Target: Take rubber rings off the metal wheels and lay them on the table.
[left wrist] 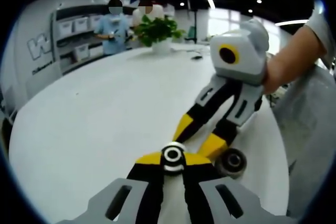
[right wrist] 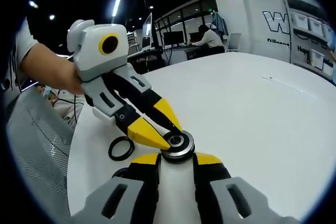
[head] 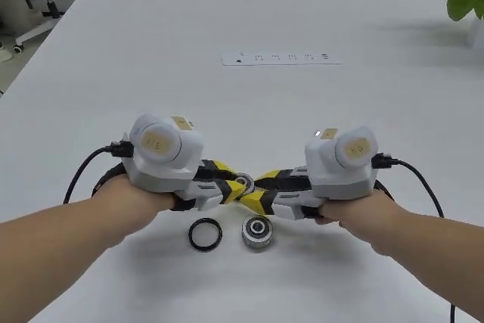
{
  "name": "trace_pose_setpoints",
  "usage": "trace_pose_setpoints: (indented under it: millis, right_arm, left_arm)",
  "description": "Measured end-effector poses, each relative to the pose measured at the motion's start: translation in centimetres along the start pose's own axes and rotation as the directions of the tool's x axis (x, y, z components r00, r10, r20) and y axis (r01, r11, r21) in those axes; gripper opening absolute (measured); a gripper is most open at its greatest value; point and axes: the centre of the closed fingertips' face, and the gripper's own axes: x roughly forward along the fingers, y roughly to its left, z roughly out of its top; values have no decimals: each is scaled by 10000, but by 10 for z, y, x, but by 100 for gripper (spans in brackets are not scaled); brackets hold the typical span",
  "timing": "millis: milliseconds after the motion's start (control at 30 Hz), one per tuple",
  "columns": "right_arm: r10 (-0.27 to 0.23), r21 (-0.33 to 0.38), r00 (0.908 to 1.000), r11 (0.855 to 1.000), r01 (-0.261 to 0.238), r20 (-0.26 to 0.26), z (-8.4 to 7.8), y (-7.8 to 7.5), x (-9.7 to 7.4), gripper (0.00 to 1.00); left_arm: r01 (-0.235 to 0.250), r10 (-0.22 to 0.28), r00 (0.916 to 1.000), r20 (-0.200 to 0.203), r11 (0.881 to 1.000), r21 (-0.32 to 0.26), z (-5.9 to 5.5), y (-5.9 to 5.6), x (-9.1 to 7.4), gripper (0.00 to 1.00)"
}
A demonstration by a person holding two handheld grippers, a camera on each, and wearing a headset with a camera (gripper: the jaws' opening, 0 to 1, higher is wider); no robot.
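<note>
Two tongs meet over one small wheel, mid-way through stripping its ring.

The left tongs [left wrist: 172, 158] are pinched onto the rim of the held wheel [head: 242, 184], which hangs just above the bench [head: 227, 96]. Below them a loose black rubber ring [head: 205, 234] already lies flat, and just beside it sits a second metal wheel [head: 258, 232]; I cannot tell whether that one wears a ring. The right tongs [right wrist: 177, 157] clamp the held wheel from the other side, and a dark band shows round its rim. I judge the peeling step is in hand: next, one side must steady the hub while the other rolls the band over the edge and lays it down. A large "W" [right wrist: 274, 20] marks the far wall; the smaller lines under it are too blurred to read.
</note>
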Motion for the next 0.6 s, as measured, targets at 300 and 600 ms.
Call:
trace_pose_setpoints:
  millis: [300, 600]
  right_arm:
    - [-50, 56, 10000, 10000, 51, -60, -3, -2, -3, 15]
    - [-45, 177, 10000, 9998, 46, -16, -3, -3, -4, 14]
  left_arm:
    - [-40, 40, 10000, 31, 10000, -59, 1, -2, 0, 13]
    - [-58, 59, 10000, 51, 9999, -122, 1, 0, 1, 13]
